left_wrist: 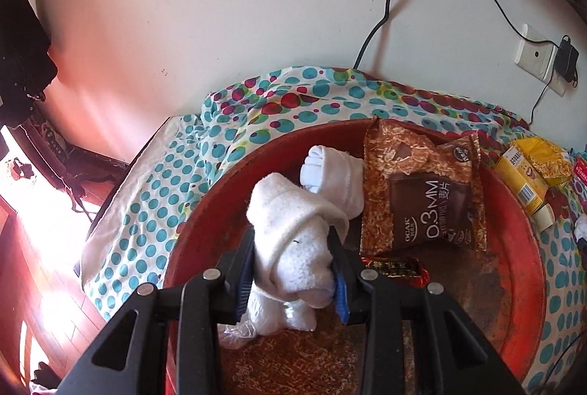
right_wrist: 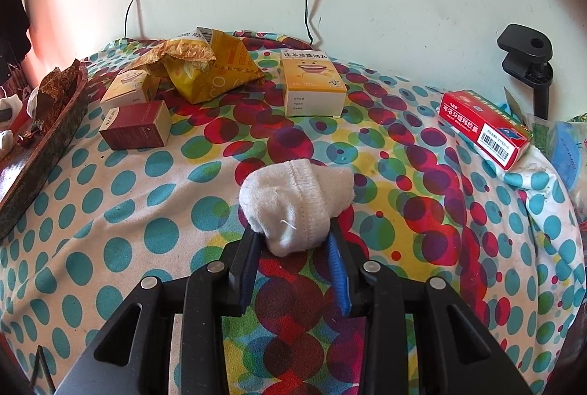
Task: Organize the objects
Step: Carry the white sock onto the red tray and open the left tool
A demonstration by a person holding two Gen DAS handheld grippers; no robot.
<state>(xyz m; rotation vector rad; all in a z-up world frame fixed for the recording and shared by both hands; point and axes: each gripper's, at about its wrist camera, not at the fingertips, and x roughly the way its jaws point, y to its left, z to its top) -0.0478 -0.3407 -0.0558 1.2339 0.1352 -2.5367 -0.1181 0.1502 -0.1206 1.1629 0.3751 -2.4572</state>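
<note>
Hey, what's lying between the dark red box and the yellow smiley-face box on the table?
In the right wrist view, only bare dotted cloth lies between the dark red box and the yellow smiley-face box.

Left claw (left_wrist: 293,244) black, blue finger pads (left_wrist: 340,296), silver screws, right claw (right_wrist: 295,237) identical

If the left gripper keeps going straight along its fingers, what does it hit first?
The left gripper is shut on a rolled white sock. Straight ahead, that sock would likely meet the second white sock roll in the red tray; depth is uncertain.
</note>
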